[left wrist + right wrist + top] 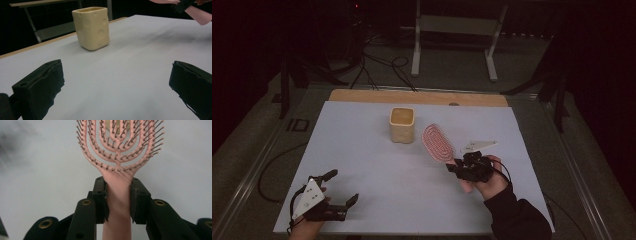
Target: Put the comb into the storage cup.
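Hairbrush (119,150): pink plastic, vented oval head, ball-tipped bristles; upper centre of right gripper view.
Right gripper (118,195): jaws clamp brush handle.
Left gripper (116,87): jaws wide apart, empty.
Cup (91,27): cream, dimpled, squarish.

high view dim, room beyond table (362,150) nearly black; table sheet evenly lit, soft shadows. right gripper view: near jaws blurred, dark smear far left.

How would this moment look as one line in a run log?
right tool: shut on pink hairbrush handle, head raised toward cream cup | left tool: open, empty, low over white table
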Tool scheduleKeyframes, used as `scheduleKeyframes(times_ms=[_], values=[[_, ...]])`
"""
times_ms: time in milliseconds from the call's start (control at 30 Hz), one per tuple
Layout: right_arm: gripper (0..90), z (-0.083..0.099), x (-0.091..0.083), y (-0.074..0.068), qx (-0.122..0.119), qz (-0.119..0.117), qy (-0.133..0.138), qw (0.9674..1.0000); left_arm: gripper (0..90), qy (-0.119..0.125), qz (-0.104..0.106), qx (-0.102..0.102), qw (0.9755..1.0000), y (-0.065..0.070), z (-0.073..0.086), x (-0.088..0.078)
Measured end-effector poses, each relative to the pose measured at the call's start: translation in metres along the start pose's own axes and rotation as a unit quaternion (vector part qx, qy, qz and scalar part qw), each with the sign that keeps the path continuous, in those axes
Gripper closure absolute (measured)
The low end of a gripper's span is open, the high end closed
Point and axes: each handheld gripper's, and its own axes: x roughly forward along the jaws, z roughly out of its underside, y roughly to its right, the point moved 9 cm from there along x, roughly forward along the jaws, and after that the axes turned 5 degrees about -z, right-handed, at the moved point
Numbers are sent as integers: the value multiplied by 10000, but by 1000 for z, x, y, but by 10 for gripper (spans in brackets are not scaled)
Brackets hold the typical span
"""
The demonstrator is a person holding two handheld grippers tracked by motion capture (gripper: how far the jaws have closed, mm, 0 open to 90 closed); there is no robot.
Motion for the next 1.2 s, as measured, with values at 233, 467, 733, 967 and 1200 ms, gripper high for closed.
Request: scheduleKeyframes(times_ms=[233,467,733,967,1200], values=[[701,-9,-1,-2,-169,-74,199,9996,0,1,-4,4,10000,0,0,0],[701,-20,-2,-8,-281,-219,466,9983,0,0,-1,14,10000,0,0,0],[701,-36,-1,-13,-435,-381,736,9956,0,3,-3,14,10000,0,0,0],[701,-48,3,-13,-485,-398,910,9939,0,3,-4,9,10000,0,0,0],[701,-65,4,-14,-553,-476,1112,9911,0,1,0,12,10000,0,0,0]])
